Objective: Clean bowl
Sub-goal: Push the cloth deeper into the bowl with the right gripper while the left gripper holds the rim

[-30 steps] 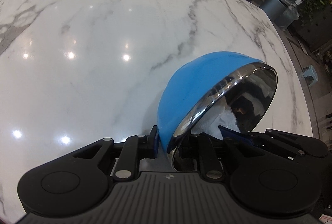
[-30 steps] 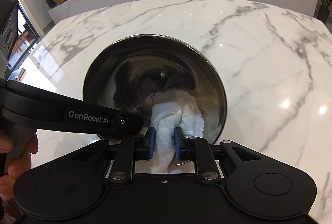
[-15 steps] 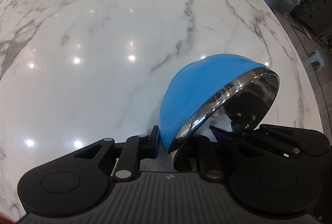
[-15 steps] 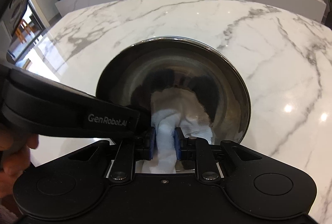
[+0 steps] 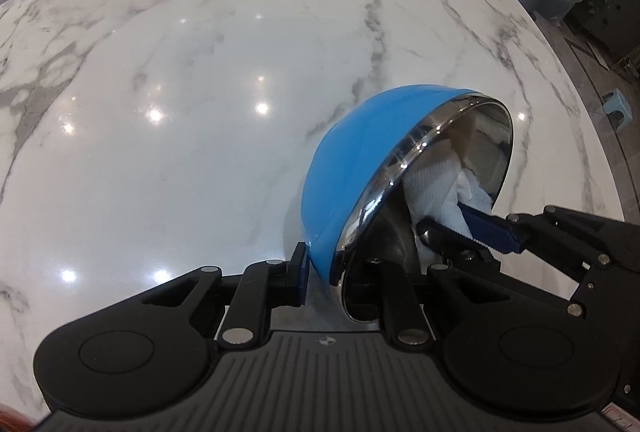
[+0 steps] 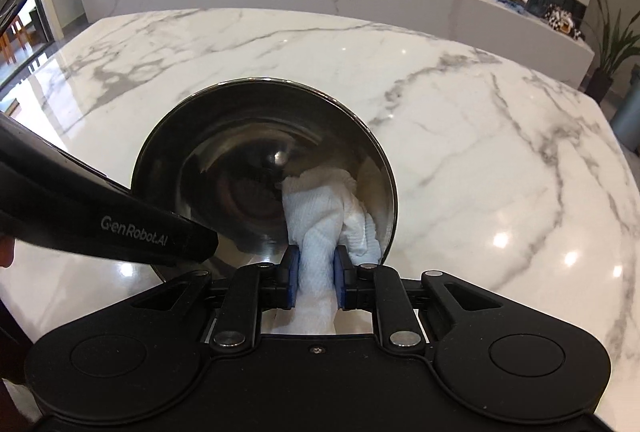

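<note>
Our left gripper (image 5: 322,278) clamps the bowl (image 5: 360,167) by its near rim, tilted over the table (image 5: 200,91). Our right gripper (image 6: 316,282) pinches the cloth (image 6: 324,207) against the right inner wall. Wiping looks underway; the left side seems unwiped.

bowl (image 5: 360,167): 1 | cloth (image 6: 328,207): 1 | gripper: 2, left (image 5: 324,272), right (image 6: 314,282) | table (image 5: 160,71): 1

The bowl (image 5: 360,159) rim's lowest stretch is hidden behind the left gripper (image 5: 324,272) body. In the right wrist view, the cloth (image 6: 320,216) tail runs out of sight under the right gripper (image 6: 316,280), and a hand (image 6: 6,252) is cut off at the left edge.
</note>
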A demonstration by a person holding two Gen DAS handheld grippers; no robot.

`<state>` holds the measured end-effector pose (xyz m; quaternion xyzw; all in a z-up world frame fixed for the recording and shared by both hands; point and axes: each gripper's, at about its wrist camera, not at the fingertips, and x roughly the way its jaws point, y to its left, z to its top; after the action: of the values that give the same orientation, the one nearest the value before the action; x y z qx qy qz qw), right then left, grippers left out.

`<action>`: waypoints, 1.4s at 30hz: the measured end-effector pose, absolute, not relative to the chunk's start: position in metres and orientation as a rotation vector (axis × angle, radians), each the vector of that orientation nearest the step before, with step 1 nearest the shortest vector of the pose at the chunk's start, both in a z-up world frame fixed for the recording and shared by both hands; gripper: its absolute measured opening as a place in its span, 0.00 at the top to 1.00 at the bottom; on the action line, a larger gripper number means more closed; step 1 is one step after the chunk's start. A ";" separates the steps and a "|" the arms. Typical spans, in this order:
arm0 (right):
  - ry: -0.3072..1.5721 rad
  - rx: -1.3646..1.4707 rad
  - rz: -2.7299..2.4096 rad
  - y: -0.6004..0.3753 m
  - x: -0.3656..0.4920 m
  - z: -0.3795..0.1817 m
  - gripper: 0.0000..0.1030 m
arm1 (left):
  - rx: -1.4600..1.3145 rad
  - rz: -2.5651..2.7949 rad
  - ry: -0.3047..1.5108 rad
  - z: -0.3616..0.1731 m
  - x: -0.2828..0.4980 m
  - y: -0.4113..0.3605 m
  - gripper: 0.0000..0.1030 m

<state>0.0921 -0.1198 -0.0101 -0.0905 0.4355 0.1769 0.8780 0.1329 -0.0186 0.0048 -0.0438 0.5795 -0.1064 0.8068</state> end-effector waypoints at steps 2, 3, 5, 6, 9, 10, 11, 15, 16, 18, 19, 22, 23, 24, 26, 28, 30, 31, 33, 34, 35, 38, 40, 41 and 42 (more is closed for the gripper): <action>0.913 -0.178 0.373 -0.121 0.093 -0.011 0.86 | -0.102 -0.229 1.227 0.005 0.133 -0.018 0.87; 0.917 -0.169 0.375 -0.121 0.093 -0.011 0.85 | -0.110 -0.230 1.221 0.005 0.133 -0.017 0.87; 0.931 -0.142 0.382 -0.124 0.095 -0.013 0.85 | -0.141 -0.239 1.210 0.004 0.134 -0.014 0.86; 0.935 -0.135 0.385 -0.124 0.095 -0.013 0.85 | -0.156 -0.243 1.203 0.004 0.134 -0.013 0.86; 0.949 -0.115 0.402 -0.124 0.097 -0.015 0.85 | -0.175 -0.246 1.180 0.004 0.135 -0.013 0.86; 0.953 -0.108 0.407 -0.124 0.097 -0.016 0.85 | -0.183 -0.247 1.169 0.003 0.136 -0.013 0.85; 0.957 -0.101 0.413 -0.124 0.098 -0.016 0.85 | -0.195 -0.247 1.155 0.003 0.137 -0.013 0.85; 0.969 -0.081 0.436 -0.123 0.098 -0.015 0.85 | -0.220 -0.238 1.099 0.006 0.139 -0.011 0.85; 0.970 -0.080 0.439 -0.123 0.098 -0.014 0.85 | -0.226 -0.234 1.083 0.008 0.140 -0.009 0.85; 0.966 -0.081 0.439 -0.123 0.097 -0.011 0.85 | -0.233 -0.228 1.055 0.012 0.141 -0.007 0.85; 0.966 -0.082 0.440 -0.123 0.097 -0.010 0.85 | -0.232 -0.227 1.048 0.013 0.143 -0.007 0.85; 0.970 -0.083 0.440 -0.123 0.097 -0.007 0.85 | -0.201 -0.220 1.024 0.018 0.146 -0.010 0.83; 0.970 -0.085 0.439 -0.123 0.098 -0.006 0.85 | -0.191 -0.218 1.016 0.019 0.148 -0.011 0.83; 0.971 -0.086 0.438 -0.122 0.098 -0.005 0.85 | -0.189 -0.219 1.015 0.019 0.148 -0.012 0.83; 0.970 -0.087 0.438 -0.123 0.098 -0.003 0.85 | -0.190 -0.218 1.025 0.019 0.151 -0.012 0.83; 0.965 -0.090 0.436 -0.123 0.098 -0.001 0.85 | -0.185 -0.218 1.061 0.019 0.155 -0.012 0.84; 0.946 -0.090 0.434 -0.124 0.099 0.005 0.85 | -0.173 -0.216 1.092 0.017 0.157 -0.012 0.87; 0.938 -0.088 0.435 -0.125 0.100 0.009 0.85 | -0.169 -0.213 1.104 0.017 0.158 -0.012 0.88; 0.923 -0.091 0.437 -0.124 0.101 0.014 0.85 | -0.158 -0.210 1.126 0.015 0.157 -0.011 0.89; 0.912 -0.098 0.437 -0.123 0.102 0.018 0.85 | -0.153 -0.210 1.139 0.014 0.157 -0.011 0.89; 0.901 -0.108 0.438 -0.122 0.105 0.021 0.85 | -0.152 -0.211 1.147 0.013 0.156 -0.011 0.89; 0.884 -0.136 0.440 -0.116 0.112 0.026 0.85 | -0.171 -0.228 1.195 0.009 0.154 -0.008 0.89; 0.882 -0.149 0.443 -0.114 0.116 0.028 0.85 | -0.194 -0.252 1.231 0.006 0.151 -0.005 0.89; 0.885 -0.153 0.448 -0.113 0.118 0.028 0.85 | -0.200 -0.257 1.242 0.006 0.150 -0.003 0.89; 0.891 -0.159 0.457 -0.111 0.119 0.028 0.85 | -0.204 -0.264 1.255 0.005 0.149 -0.002 0.88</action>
<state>0.1194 -0.1111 0.0280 -0.0761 0.4268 0.2187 0.8742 0.1488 -0.0024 0.0054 -0.0952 0.5845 -0.1230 0.7963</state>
